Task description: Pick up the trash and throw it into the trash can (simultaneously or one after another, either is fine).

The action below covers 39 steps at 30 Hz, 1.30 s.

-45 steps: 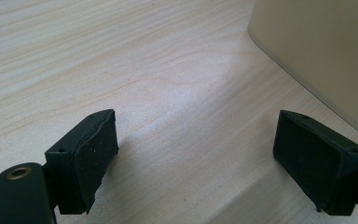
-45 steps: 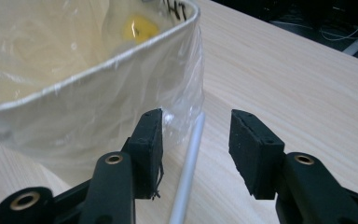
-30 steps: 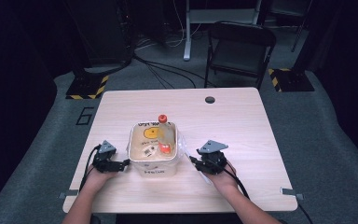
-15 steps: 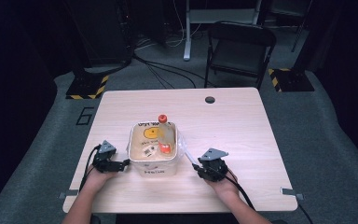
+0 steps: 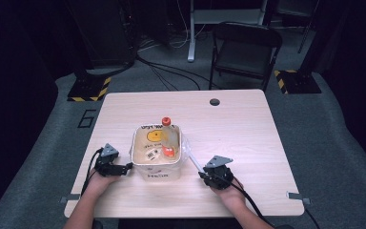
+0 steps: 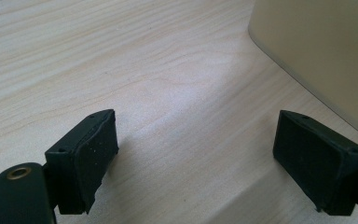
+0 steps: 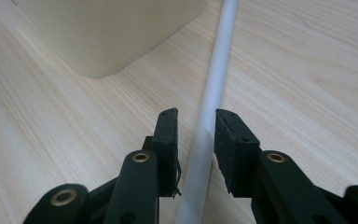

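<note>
My right tongs (image 7: pixel 195 122) sit low on the desk (image 5: pixel 248 129), their jaws just closing around the white handle (image 7: pixel 214 88) that runs between them; a thin gap shows on the left side, so they are not yet pinching it. The handle leads ahead of them to the cream tub (image 5: pixel 156 168), which holds an orange-capped bottle (image 5: pixel 168 137). My left tongs (image 6: pixel 196 154) stand spread wide, holding nothing, the tub just to their right.

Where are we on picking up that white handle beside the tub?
Reached: right gripper straddles the white handle on the table, its jaws just closing; a sliver of gap remains, so no grip yet. Left gripper waits open beside the cream tub. Still left: clamping and lifting.
</note>
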Tool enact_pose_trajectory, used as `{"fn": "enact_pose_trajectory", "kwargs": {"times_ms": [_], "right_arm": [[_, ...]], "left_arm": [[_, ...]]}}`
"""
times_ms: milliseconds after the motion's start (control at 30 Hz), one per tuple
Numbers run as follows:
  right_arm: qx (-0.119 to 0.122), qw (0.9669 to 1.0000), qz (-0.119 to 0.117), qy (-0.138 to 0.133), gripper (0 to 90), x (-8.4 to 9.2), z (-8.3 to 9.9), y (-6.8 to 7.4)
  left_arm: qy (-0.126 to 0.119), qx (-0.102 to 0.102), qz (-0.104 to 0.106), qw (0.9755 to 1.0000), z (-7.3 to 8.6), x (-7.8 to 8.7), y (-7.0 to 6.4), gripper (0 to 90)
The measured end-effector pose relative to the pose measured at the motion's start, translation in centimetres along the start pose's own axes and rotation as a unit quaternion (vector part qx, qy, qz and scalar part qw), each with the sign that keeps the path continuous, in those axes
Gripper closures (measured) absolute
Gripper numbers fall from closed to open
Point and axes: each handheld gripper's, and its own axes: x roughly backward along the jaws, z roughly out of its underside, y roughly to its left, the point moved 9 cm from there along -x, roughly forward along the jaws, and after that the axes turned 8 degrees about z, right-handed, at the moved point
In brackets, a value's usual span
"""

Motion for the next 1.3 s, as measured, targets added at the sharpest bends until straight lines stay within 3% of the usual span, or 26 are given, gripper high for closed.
{"fn": "enact_pose_trajectory", "kwargs": {"times_ms": [200,633,1067,1300], "right_arm": [[-0.005,0.9999,0.004,0.014,71.6,-0.3,0.8,-0.2],[-0.023,0.9996,0.014,0.009,78.4,-0.5,0.6,-0.9],[-0.029,0.9993,0.025,-0.008,78.8,0.2,-0.7,-1.9],[-0.036,0.9986,0.032,-0.023,78.8,0.8,-2.0,-3.2]], "left_arm": [[0.000,0.001,0.000,1.0000,0.0,0.0,0.0,13.6],[0.001,0.001,0.001,1.0000,0.0,0.0,0.0,13.7],[0.000,0.002,0.001,1.0000,0.0,0.0,0.0,13.6],[-0.001,0.001,0.000,1.0000,0.0,0.0,0.0,13.6]]}}
